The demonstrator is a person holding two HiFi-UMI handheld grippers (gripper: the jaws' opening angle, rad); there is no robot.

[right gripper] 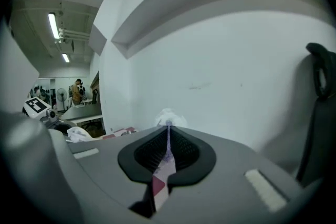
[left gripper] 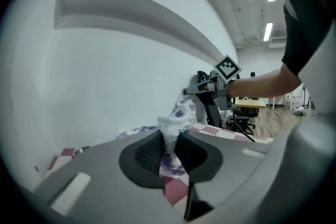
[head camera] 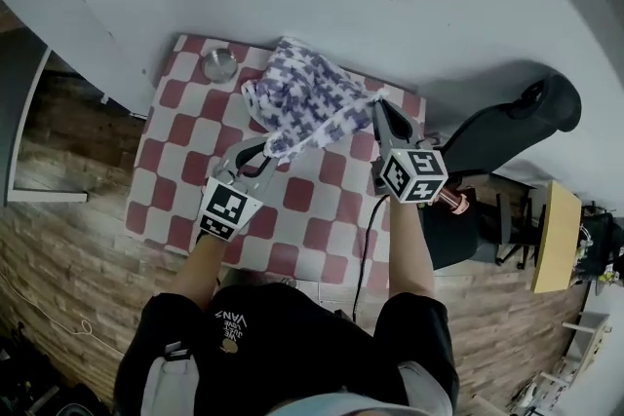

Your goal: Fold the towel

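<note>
Person's black shirt (head camera: 283, 331) sits lowest in the head view; its small white print, upside down, looks like "VANS" (not sharp). Left gripper (head camera: 261, 151) is clenched on a corner of the purple-and-white patterned fabric towel (head camera: 302, 93), with cloth pinched between its pads. Right gripper (head camera: 378, 107) is clamped tight on another thin edge. Towel is bunched, its near edge lifted between both grippers, the rest heaped on the far half of the red-and-white checked tablecloth (head camera: 292, 229), near a small round metal dish (head camera: 219, 65).
</note>
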